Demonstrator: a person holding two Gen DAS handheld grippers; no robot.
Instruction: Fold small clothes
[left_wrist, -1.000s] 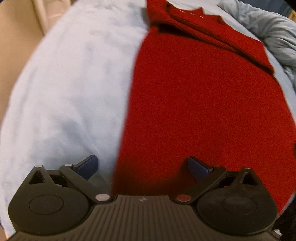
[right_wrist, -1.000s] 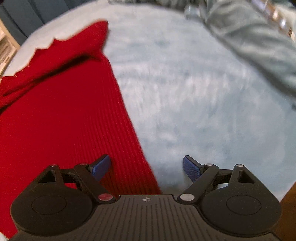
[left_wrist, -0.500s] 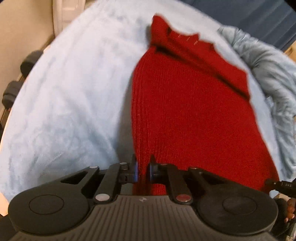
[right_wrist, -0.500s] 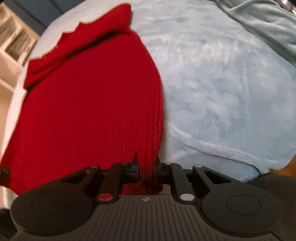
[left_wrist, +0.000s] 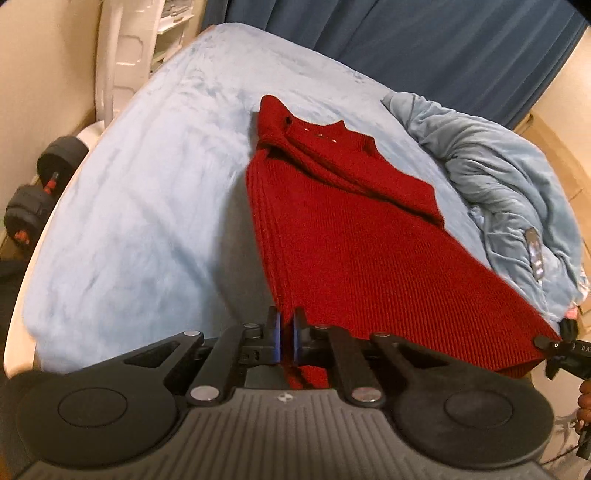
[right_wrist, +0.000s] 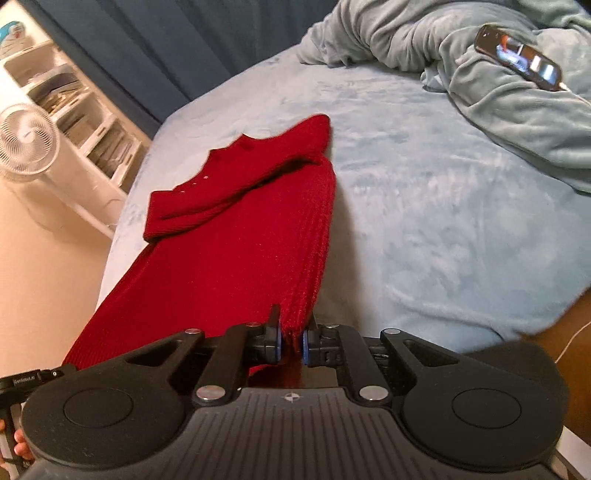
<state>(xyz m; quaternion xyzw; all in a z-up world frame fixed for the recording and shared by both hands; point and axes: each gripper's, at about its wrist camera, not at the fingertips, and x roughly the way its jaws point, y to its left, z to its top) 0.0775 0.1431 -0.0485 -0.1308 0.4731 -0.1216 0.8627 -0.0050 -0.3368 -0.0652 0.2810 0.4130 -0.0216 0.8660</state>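
On the pale blue bed cover (left_wrist: 147, 206) your red knit sweater (left_wrist: 354, 243) lies lengthwise, its collar end resting far from you, its near hem raised off the cover; your left gripper (left_wrist: 286, 341) is clamped on one hem corner, your right gripper (right_wrist: 291, 341) pinches the other corner

Sweater (left_wrist: 354, 236) on bed (left_wrist: 147, 192); phone (right_wrist: 517, 57) apparently atop blanket (right_wrist: 480, 92).
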